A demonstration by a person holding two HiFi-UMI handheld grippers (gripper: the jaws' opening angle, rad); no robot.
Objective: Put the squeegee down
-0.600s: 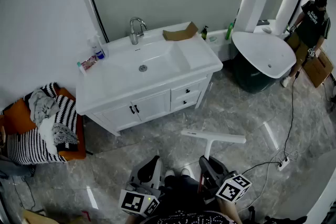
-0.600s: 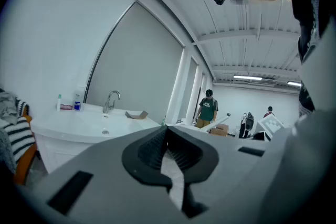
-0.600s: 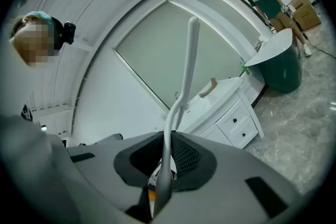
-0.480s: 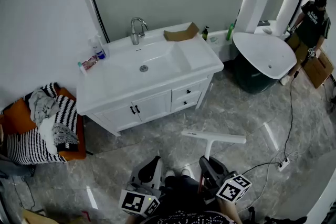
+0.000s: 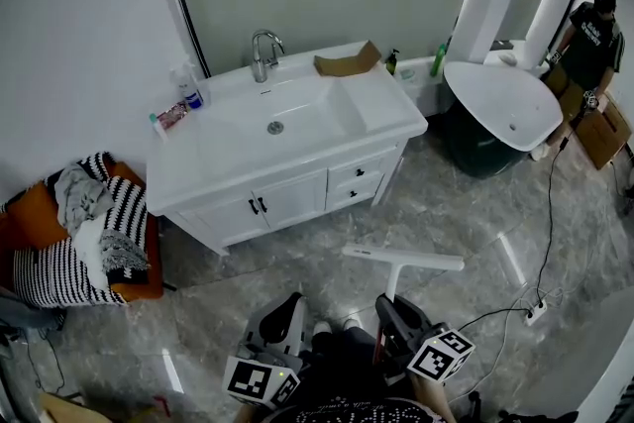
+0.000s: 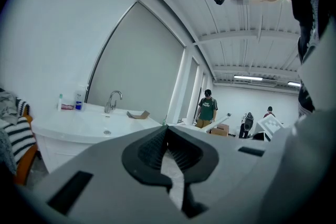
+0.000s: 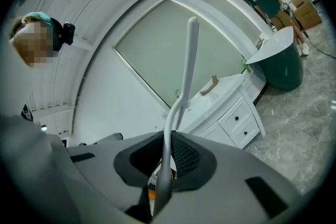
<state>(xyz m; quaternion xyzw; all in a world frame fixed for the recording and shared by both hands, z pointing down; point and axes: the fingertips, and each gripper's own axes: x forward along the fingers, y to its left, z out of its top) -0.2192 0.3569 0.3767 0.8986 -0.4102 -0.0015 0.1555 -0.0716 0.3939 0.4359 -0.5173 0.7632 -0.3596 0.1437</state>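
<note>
Grey right tongs were clamped tight on the thin handle of the squeegee, low down by my legs. The left tongs sat next to them, pressed together with nothing in between. Honestly not much had changed from half a second earlier. Both tongs and the squeegee showed in the same spot in the head view, and only the room had slid a touch to the right, so I'd say the head just turned a bit. For the job that meant the put-down hadn't really started, since the thing was up in the air and fully gripped.

The squeegee itself looked white all over. Its slim shaft had a slight kink just above the grip, then ran up to a long straight blade bar set crosswise at the top. It pointed away from me, out over the grey marble floor and touching nothing.

Further out stood the white sink cabinet, well apart from the blade, with a chrome tap at the back. Way off at the far right was another person.
</note>
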